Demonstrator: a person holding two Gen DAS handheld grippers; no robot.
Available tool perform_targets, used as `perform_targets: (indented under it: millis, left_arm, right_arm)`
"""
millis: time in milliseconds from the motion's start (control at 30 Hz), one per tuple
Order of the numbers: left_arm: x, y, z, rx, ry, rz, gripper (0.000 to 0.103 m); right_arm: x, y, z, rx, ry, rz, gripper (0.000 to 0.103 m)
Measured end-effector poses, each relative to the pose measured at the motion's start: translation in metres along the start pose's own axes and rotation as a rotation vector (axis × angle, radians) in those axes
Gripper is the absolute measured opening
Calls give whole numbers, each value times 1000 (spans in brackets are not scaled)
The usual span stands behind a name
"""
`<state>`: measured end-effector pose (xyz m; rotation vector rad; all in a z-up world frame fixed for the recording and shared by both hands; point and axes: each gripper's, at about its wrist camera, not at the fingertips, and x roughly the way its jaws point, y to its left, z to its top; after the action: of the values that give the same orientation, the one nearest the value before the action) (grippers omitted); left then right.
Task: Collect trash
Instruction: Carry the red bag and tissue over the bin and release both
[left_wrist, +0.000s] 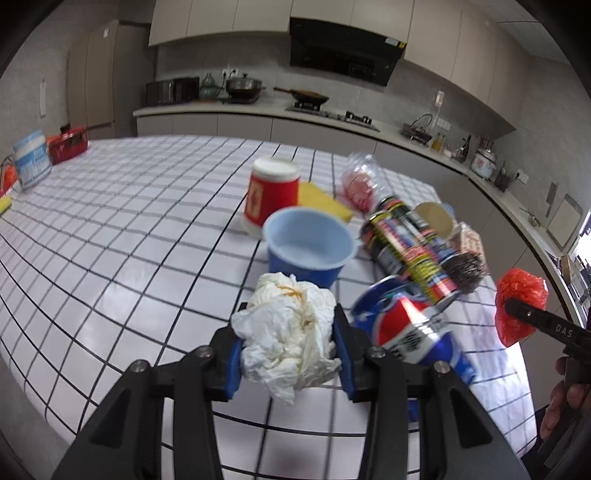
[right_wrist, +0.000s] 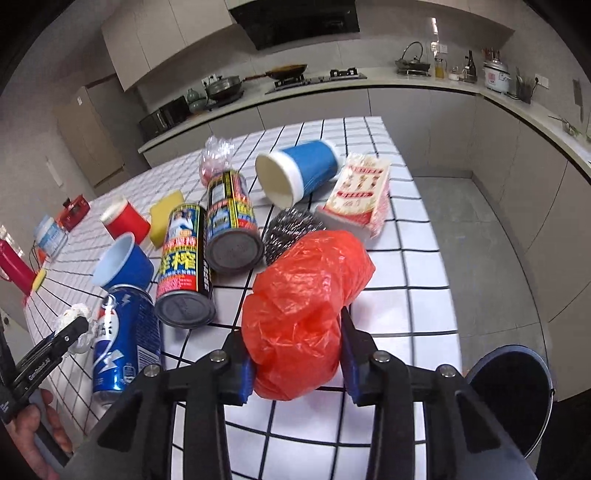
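My left gripper is shut on a crumpled white tissue with yellowish stains, held above the checked tablecloth. My right gripper is shut on a crumpled red plastic bag; the same red plastic bag shows at the right edge of the left wrist view. In the right wrist view the left gripper's fingers with the tissue appear at the lower left. A blue soda can lies on its side between the two grippers.
Two spray cans, a steel scourer, a tipped blue cup, a small blue cup, a red cup, a yellow sponge and a printed packet crowd the table. A dark round bin stands on the floor right of the table.
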<state>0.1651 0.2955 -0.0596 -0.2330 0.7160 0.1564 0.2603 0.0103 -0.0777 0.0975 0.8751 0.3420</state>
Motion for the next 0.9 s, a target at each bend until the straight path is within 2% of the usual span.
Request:
perform_targets:
  millis: [233, 567, 700, 900]
  left_arm:
    - [-28, -60, 12, 77, -51, -59, 43]
    - [-22, -163, -12, 168, -16, -174, 43]
    - [-12, -198, -30, 200, 12, -201, 43]
    - [-4, -241, -53, 230, 44, -222, 43]
  right_arm:
    - [-44, -29, 4, 10, -65, -14, 40]
    - [-96, -114, -15, 77, -83, -105, 40]
    - [-100, -165, -35, 116, -50, -171, 40]
    - [-81, -228, -68, 156, 43, -226, 40]
